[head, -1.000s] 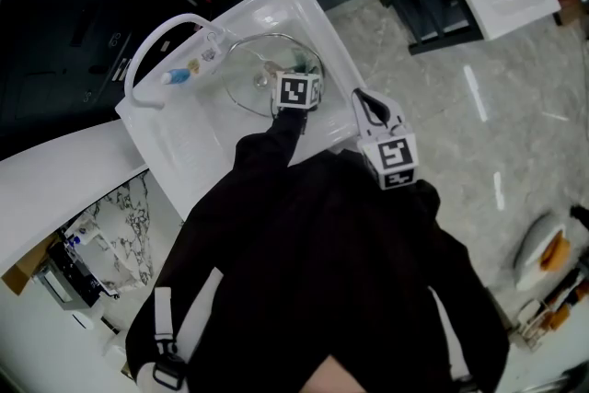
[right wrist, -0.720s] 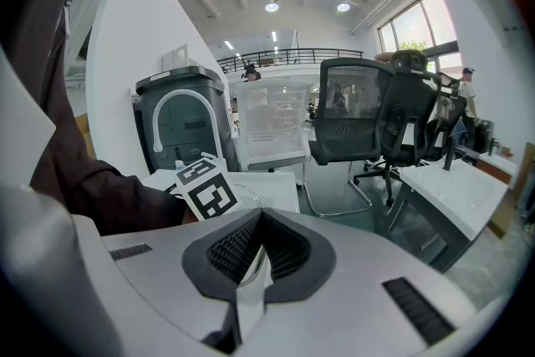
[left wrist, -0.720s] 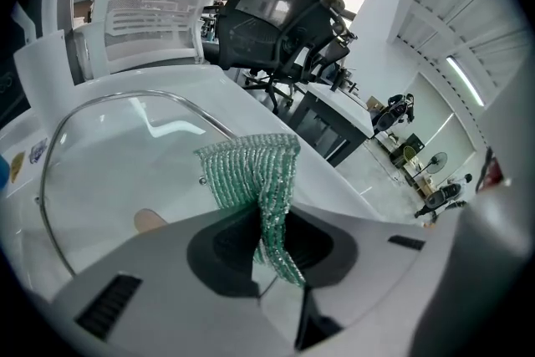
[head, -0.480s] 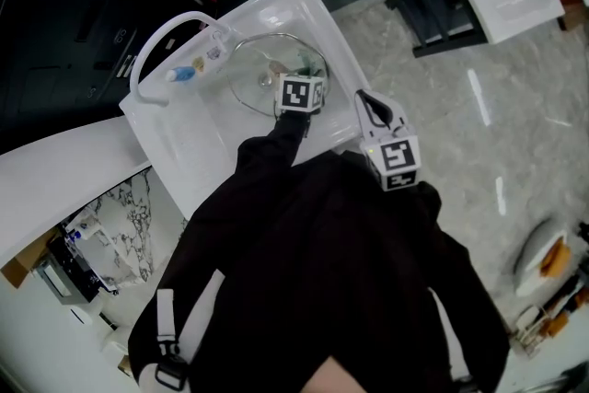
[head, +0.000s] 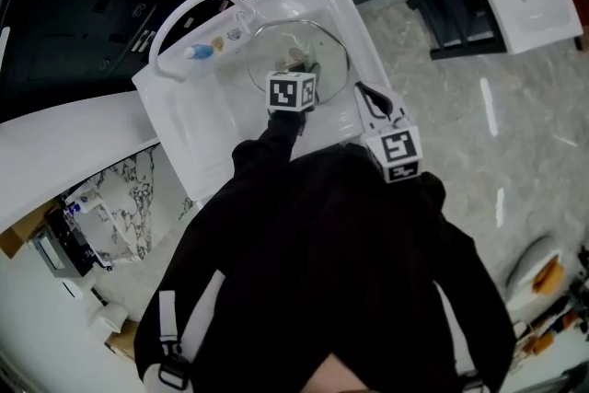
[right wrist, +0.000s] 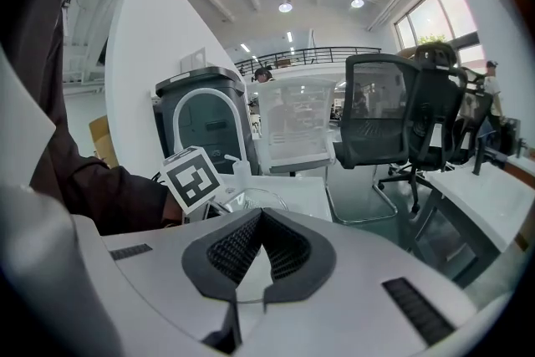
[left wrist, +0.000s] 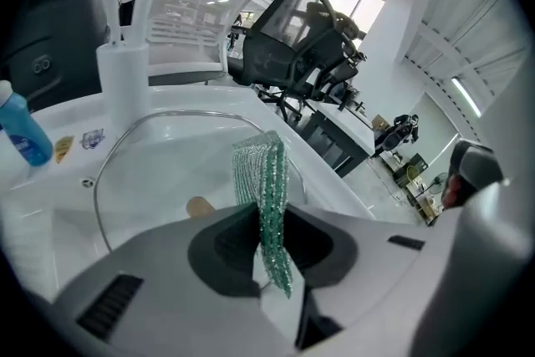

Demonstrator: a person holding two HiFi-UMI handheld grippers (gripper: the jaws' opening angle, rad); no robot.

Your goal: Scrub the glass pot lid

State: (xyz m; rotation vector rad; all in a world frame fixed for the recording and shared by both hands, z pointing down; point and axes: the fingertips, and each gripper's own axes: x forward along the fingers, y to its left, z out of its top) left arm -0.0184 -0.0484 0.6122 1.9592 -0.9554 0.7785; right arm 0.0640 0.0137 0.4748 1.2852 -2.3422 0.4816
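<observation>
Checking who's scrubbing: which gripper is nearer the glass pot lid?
Left. The left gripper is over the glass pot lid in the sink, clamping a green scrubbing cloth. The right gripper is off the lid, beside the sink's right edge.

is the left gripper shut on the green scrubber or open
Shut on it: in the left gripper view the left gripper pinches the green scrubber between its jaws, over the glass lid.

The glass pot lid [head: 317,41] is seated in the sink [head: 189,120], toward its right side. A faucet [left wrist: 123,84] and a bottle [left wrist: 23,134] are placed on the rim left of the lid. The left gripper [left wrist: 269,217] is positioned over the lid's near edge, with a scouring pad [left wrist: 262,167] between its fingers. The right gripper [head: 368,98] is located just beside the sink's right rim.
</observation>
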